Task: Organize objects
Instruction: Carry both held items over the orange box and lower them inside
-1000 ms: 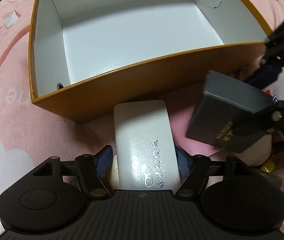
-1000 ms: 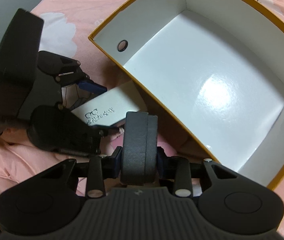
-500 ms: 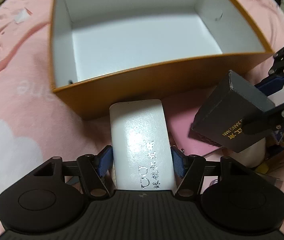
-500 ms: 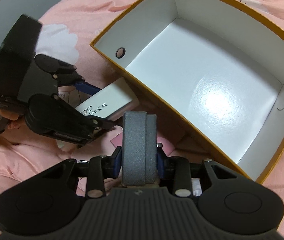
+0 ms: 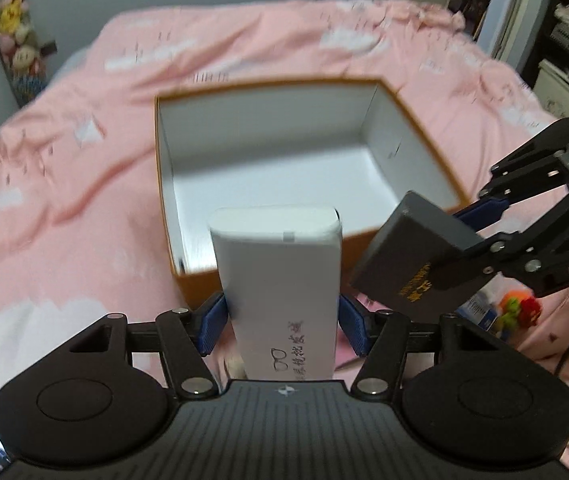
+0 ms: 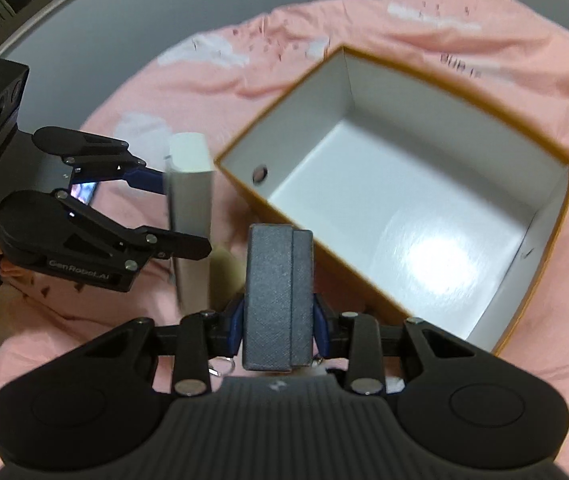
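An open orange cardboard box [image 5: 416,120] with a white inside lies empty on the pink bed. My left gripper [image 5: 282,320] holds a white glasses case [image 5: 284,276] with printed writing, lifted just short of the box's near wall; its jaws are still closing and the blue pads press both sides. To its right, my right gripper [image 5: 478,230] is shut on a dark grey box [image 5: 412,256] with gold lettering. In the right wrist view the dark grey box [image 6: 276,296] stands upright in my right gripper [image 6: 278,320], with the orange box [image 6: 312,120] ahead on the right and the white case [image 6: 190,200] on the left.
Pink bedding [image 5: 64,200] with white cloud prints surrounds the box. Plush toys [image 5: 8,28] hang at the far left. Small colourful toys [image 5: 516,308] lie on the bed at the right. Furniture and shelves [image 5: 564,40] stand beyond the bed's right side.
Both grippers have risen and tilted up with their boxes. The white case has left the bedding, and the orange box now looks smaller and farther off.
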`<action>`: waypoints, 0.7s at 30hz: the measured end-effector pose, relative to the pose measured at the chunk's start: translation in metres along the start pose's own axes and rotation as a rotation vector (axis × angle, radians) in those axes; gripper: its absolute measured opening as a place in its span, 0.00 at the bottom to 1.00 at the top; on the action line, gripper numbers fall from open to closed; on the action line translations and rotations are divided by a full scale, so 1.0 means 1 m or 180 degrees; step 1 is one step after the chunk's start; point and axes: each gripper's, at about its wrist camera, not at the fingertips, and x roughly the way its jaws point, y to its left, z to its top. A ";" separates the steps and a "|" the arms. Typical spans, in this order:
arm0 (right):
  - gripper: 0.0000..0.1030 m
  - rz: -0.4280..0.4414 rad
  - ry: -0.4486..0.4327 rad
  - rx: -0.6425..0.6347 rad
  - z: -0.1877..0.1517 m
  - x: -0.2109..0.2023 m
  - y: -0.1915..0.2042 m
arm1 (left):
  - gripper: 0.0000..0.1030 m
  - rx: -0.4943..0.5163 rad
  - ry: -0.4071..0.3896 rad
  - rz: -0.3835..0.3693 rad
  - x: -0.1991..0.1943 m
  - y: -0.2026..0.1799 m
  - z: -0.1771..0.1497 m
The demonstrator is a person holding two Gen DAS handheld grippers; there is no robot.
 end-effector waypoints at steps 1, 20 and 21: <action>0.35 -0.0010 -0.0051 -0.0008 0.002 -0.006 0.000 | 0.67 0.0015 -0.0056 -0.0015 -0.004 0.002 0.008; 0.35 -0.0335 -0.0528 0.0259 0.056 -0.008 -0.057 | 0.66 0.0124 0.0055 0.0072 0.057 0.008 0.096; 0.35 -0.0337 -0.0496 0.0260 0.055 -0.003 -0.061 | 0.66 0.0125 0.0138 0.0091 0.066 0.008 0.095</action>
